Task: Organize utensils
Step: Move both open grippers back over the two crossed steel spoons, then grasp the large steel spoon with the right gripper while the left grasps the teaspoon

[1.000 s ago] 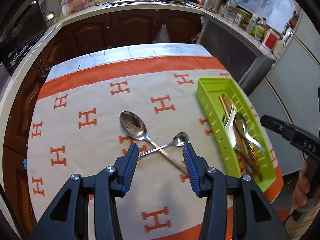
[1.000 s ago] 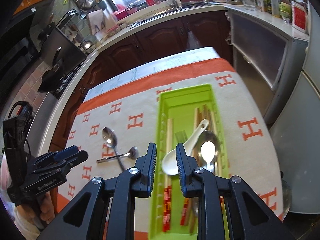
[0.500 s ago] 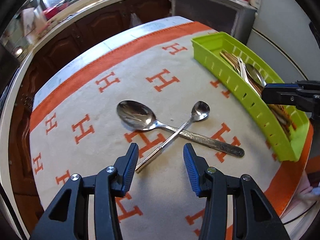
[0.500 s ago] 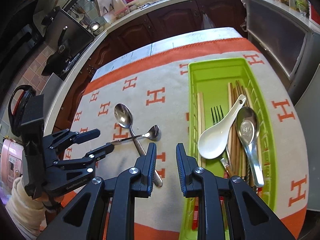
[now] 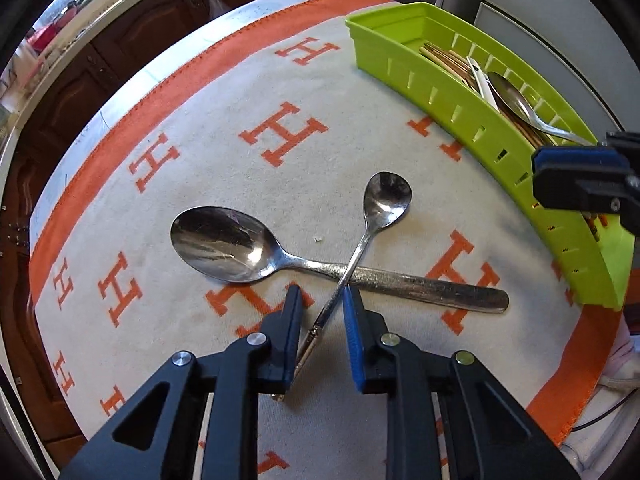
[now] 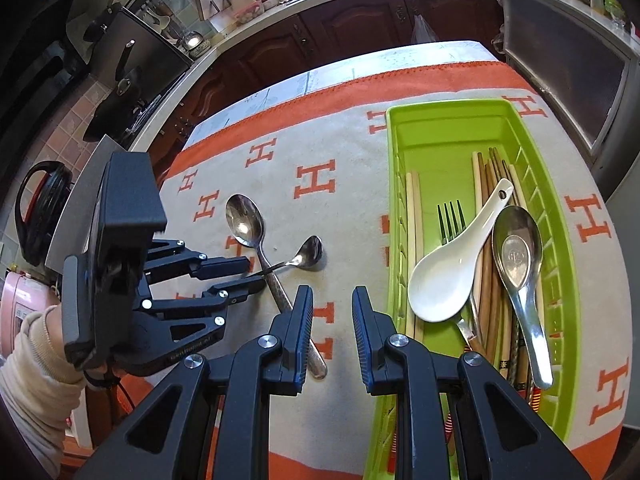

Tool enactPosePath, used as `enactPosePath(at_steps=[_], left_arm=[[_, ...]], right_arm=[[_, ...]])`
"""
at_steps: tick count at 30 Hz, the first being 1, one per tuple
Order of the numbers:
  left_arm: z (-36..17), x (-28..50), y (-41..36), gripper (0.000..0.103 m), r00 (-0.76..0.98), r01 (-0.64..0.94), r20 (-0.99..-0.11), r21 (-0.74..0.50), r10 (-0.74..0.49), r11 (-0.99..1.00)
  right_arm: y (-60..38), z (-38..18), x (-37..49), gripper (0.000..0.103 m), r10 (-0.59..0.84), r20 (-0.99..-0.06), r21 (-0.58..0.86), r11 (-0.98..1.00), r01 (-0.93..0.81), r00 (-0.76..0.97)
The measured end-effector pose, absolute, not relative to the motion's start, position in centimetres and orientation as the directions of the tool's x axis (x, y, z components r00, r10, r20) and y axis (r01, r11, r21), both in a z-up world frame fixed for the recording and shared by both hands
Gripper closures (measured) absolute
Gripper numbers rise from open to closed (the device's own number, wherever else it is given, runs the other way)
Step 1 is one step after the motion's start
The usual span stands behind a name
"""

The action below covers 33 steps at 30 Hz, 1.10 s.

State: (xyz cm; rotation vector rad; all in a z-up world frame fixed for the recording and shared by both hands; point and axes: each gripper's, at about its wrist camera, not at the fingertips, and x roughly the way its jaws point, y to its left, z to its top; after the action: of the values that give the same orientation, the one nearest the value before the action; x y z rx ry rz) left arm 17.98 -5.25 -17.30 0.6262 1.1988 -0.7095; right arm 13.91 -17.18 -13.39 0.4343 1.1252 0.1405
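Dropped over small spoon [image 5: 386, 200] handle, left tongs [image 5: 320, 312] closing astride it: clamp squarely, lift clear toward tray [image 5: 404, 64] at 2 o'clock; right tongs [image 6: 331, 312] narrowly apart, empty.

My left hand-held gripper [image 5: 320, 312] points steeply down, and its 2 jaws are closing. A thin handle runs between them; the left pad looks to be against it, while a sliver of gap shows at the blue right pad, so I cannot call it clamped. From the right wrist view I see its whole black body tipped forward, fingers [image 6: 236, 266] low over the surface, carried by my left hand [image 6: 100, 368] in a cream sleeve [image 6: 36, 384]. My right hand-held gripper [image 6: 330, 320] tilts down less steeply, with its 2 jaws parallel, a narrow gap between them and nothing in it.
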Motion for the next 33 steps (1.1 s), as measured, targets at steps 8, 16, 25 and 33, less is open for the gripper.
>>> enactPosePath(at_steps=[8, 16, 25, 33], left_arm=[[-17.1, 18.4, -6.2, 0.100, 0.157, 0.759, -0.980, 0.040, -0.123, 0.650], [-16.1, 18.5, -3.3, 0.101, 0.115, 0.568, -0.968, -0.119, -0.222, 0.814], [-16.4, 17.3, 5.3, 0.101, 0.158, 0.230, -0.919, -0.321, -0.361, 0.919], [-18.0, 14.8, 10.6, 0.100, 0.152, 0.088, -0.912, -0.372, -0.381, 0.924]], right_arm=[[-17.2, -13.9, 13.9, 0.083, 0.339, -0.836, 0.422, 0.900, 0.108, 0.432], [-17.2, -13.7, 13.9, 0.082, 0.354, -0.830, 0.436, 0.894, 0.106, 0.431], [-13.2, -14.8, 18.1, 0.082, 0.427, -0.849, 0.450, 0.893, 0.001, 0.312], [-9.2, -18.4, 24.0, 0.083, 0.393, -0.905, 0.390, 0.919, -0.054, 0.163]])
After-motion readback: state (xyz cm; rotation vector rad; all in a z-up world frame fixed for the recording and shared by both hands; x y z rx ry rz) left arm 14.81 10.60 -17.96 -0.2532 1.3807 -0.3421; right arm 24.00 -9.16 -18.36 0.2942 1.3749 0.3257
